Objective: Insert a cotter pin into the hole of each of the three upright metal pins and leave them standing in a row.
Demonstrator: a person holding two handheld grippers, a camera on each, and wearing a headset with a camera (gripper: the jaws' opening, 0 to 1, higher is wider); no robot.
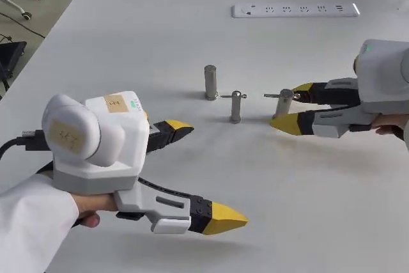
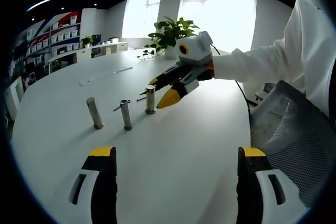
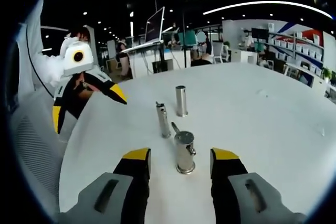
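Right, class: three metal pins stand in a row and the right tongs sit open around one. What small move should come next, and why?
Probably draw the right tongs straight back, open, off the nearest pin without nudging it. Its cotter pin looks already through, and the middle pin carries one too. The far pin shows none, so it likely comes next.

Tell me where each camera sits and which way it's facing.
Head view: on the person's head, looking forward and down at the table; the left gripper, right gripper and a white sleeve show.
Left gripper view: rides the left gripper, looking along its open fingers toward the three metal pins.
Right gripper view: rides the right gripper, its fingers flanking the nearest pin, facing the left gripper.
Shared: both gripper views see all three pins and the other gripper.
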